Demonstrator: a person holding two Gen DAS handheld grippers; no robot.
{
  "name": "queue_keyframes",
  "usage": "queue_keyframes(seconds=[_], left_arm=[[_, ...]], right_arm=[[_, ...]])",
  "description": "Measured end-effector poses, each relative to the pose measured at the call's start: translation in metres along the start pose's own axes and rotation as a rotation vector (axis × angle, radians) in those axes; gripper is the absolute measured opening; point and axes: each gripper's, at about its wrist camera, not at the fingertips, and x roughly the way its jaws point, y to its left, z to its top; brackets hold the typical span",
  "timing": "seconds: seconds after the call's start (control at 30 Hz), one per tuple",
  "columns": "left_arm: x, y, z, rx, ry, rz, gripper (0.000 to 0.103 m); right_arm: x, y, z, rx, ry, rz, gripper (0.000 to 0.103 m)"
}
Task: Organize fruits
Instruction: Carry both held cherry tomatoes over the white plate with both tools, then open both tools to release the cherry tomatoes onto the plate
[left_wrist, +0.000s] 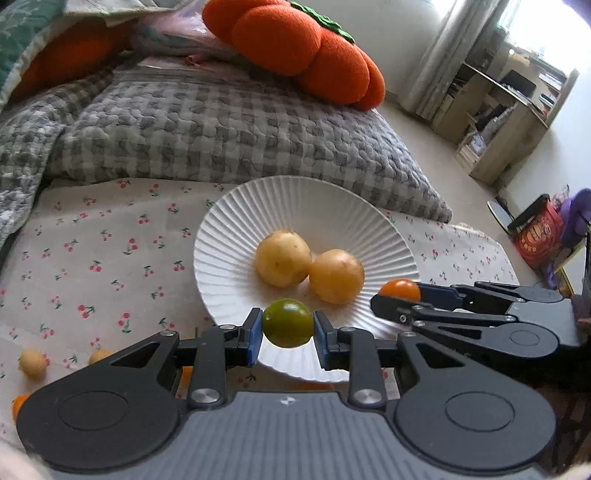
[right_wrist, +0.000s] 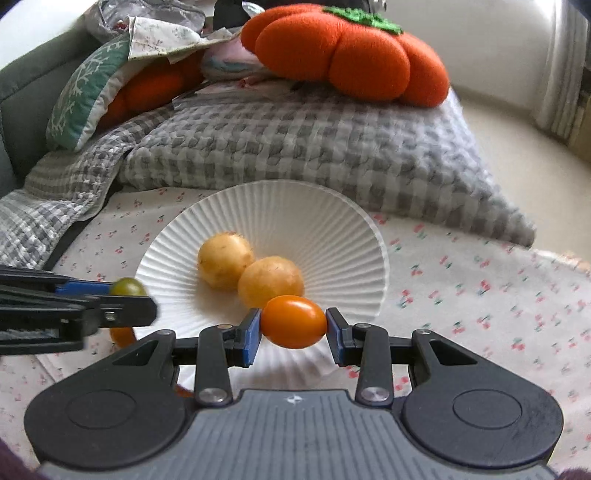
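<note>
Carrying fruit to ribbed white plate (left_wrist: 229, 236): left tool (left_wrist: 288, 328) clamps green tomato (left_wrist: 287, 323), right tool (right_wrist: 293, 323) clamps orange tomato (right_wrist: 293, 322). Two yellow fruits (left_wrist: 283, 258) plated; several small fruits (left_wrist: 33, 363) left on bed.

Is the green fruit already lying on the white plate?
No, the green fruit is clamped between the left gripper's fingers above the white plate's near rim.

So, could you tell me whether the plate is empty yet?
Not empty: two yellow fruits lie touching in the plate; the green and orange ones are gripper-held.
</note>
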Motion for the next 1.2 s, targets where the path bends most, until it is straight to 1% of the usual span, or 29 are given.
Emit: queue_keyframes(seconds=[0.13, 0.3, 0.5, 0.6, 0.67, 0.73, 0.8, 0.9, 0.97, 1.03, 1.1, 1.2], left_arm=[[0.009, -0.001, -0.005, 0.027, -0.003, 0.006, 0.022], [0.01, 0.004, -0.004, -0.003, -0.014, 0.007, 0.022], [0.002, 0.002, -0.003, -0.021, -0.018, -0.01, 0.03], [-0.01, 0.007, 0.0, -0.07, -0.022, -0.02, 0.034], [-0.019, 0.01, 0.001, -0.092, -0.033, -0.021, 0.038], [-0.03, 0.011, 0.002, -0.088, -0.048, 0.002, 0.046], [-0.04, 0.013, 0.0, -0.076, -0.057, 0.022, 0.048], [-0.051, 0.019, -0.005, -0.087, -0.058, 0.023, 0.051], [-0.056, 0.022, -0.009, -0.086, -0.058, 0.033, 0.052], [-0.06, 0.022, -0.012, -0.075, -0.051, 0.051, 0.052], [-0.065, 0.018, -0.016, -0.055, -0.04, 0.072, 0.052], [-0.078, 0.012, -0.023, -0.012, -0.059, 0.094, 0.059]], right_arm=[[0.005, 0.004, -0.006, -0.027, 0.005, 0.025, 0.034], [0.004, 0.011, -0.011, -0.066, -0.006, 0.031, 0.034], [0.003, 0.02, -0.013, -0.107, -0.017, 0.06, 0.034], [-0.004, 0.02, -0.012, -0.129, -0.05, 0.058, 0.035], [-0.011, 0.017, -0.011, -0.118, -0.077, 0.06, 0.039], [-0.018, 0.011, -0.009, -0.09, -0.103, 0.042, 0.042], [-0.025, 0.006, -0.009, -0.071, -0.121, 0.027, 0.043], [-0.032, 0.002, -0.01, -0.052, -0.134, 0.014, 0.049], [-0.035, 0.003, -0.01, -0.027, -0.129, 0.042, 0.049], [-0.042, 0.01, -0.011, -0.001, -0.124, 0.101, 0.049], [-0.053, 0.024, -0.013, -0.035, -0.133, 0.129, 0.048], [-0.065, 0.044, -0.019, -0.123, -0.154, 0.128, 0.048]])
